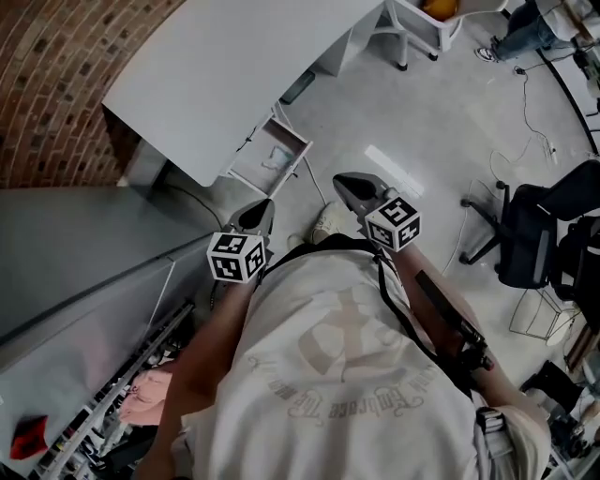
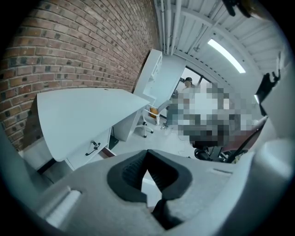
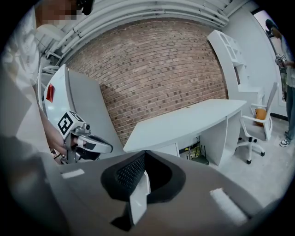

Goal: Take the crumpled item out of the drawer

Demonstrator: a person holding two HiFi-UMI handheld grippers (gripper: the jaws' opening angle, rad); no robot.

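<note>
Under the white desk [image 1: 234, 66] a white drawer [image 1: 274, 155] stands pulled out. A small pale crumpled thing [image 1: 279, 160] lies inside it, too small to make out. My left gripper [image 1: 265, 206] hangs in the air, short of the drawer and above the floor, its jaws shut on nothing. My right gripper [image 1: 341, 180] is level with it to the right, also shut and empty. In the left gripper view the jaws [image 2: 147, 159] point at the desk's drawer front [image 2: 90, 150]. The right gripper view [image 3: 144, 159] shows the left gripper [image 3: 92, 144] and the desk [image 3: 184, 122].
A grey cabinet top [image 1: 75, 253] lies at my left, with a red item [image 1: 28, 436] on it. A black office chair [image 1: 539, 234] stands to the right and a white chair [image 1: 417, 23] beyond the desk. A brick wall [image 1: 56, 75] is behind. A person [image 3: 289, 78] stands far off.
</note>
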